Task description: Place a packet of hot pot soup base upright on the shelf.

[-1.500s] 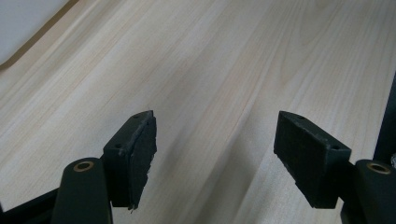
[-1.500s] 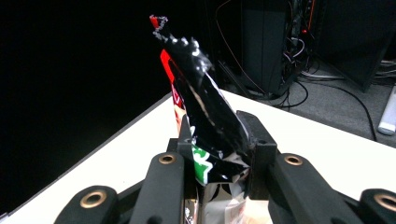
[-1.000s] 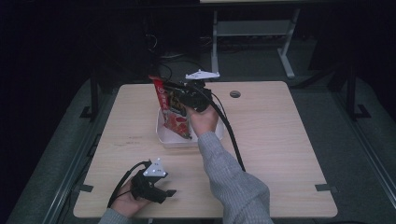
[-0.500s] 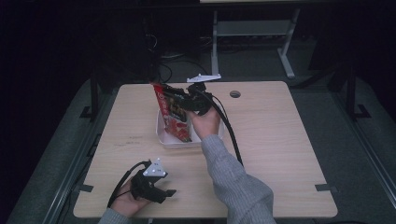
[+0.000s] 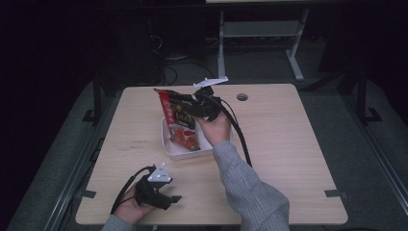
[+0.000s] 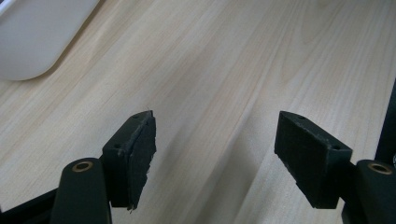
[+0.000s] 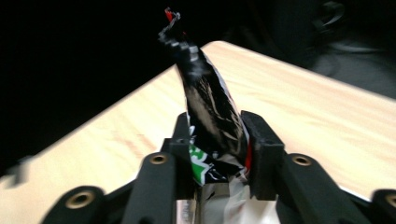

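A red and black snack bag point(image 5: 174, 114) stands tilted in a white tray point(image 5: 185, 154) near the table's middle, its lower end inside the tray. My right gripper point(image 5: 191, 109) grips the bag's upper part from the right. In the right gripper view the crumpled bag point(image 7: 205, 98) sits pinched between both pads of the right gripper point(image 7: 217, 128), whose jaws have just been closing on it. My left gripper point(image 5: 171, 198) rests on the table near the front left edge. In its own view the left gripper point(image 6: 215, 149) is open over bare wood.
The wooden table point(image 5: 288, 144) has a round cable hole point(image 5: 242, 96) at the back right. A corner of the white tray point(image 6: 32, 37) lies to the upper left in the left gripper view. A black cable point(image 5: 240, 139) trails along the right forearm. Dark floor surrounds the table.
The right hand has shifted slightly toward the near side with the bag, which now leans more. The left hand has not moved.
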Available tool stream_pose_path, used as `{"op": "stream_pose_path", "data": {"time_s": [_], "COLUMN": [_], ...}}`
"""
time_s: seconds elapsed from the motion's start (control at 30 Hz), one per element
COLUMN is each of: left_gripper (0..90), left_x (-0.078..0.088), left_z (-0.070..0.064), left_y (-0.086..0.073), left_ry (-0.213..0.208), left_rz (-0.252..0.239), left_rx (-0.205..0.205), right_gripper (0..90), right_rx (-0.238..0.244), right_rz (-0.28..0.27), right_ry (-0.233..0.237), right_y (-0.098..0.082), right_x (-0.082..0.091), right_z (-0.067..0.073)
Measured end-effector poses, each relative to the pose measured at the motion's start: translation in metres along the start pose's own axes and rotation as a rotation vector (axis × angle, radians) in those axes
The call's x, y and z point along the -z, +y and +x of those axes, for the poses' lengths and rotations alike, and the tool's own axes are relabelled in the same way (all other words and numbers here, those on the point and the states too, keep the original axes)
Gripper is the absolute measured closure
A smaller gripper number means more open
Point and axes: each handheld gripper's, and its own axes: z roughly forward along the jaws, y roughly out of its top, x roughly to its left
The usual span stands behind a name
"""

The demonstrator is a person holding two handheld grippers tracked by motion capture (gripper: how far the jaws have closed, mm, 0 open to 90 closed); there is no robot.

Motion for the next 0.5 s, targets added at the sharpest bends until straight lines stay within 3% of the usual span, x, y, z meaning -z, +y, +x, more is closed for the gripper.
{"op": "stream_pose_path", "data": {"time_s": [0.03,0.3,0.33,0.5], "left_gripper": [28.9,28.9,28.9,28.9], "left_x": [0.000,0.001,0.001,0.001], "left_z": [0.000,0.001,0.001,0.001], "left_y": [0.000,0.000,0.000,0.000], "left_ry": [0.000,-0.001,-0.001,-0.001], "left_rz": [0.000,-0.005,-0.005,-0.007], "left_rx": [0.000,0.001,0.001,0.001], "right_gripper": [71.4,72.3,72.1,68.0], "right_rx": [0.020,-0.042,-0.046,-0.049], "right_rz": [-0.021,-0.119,-0.156,-0.169], "right_ry": [-0.051,-0.134,-0.155,-0.152], "right_y": [-0.003,-0.006,-0.007,-0.018], "right_x": [-0.001,-0.008,-0.010,-0.013], "right_z": [0.004,0.006,0.008,0.014]}}
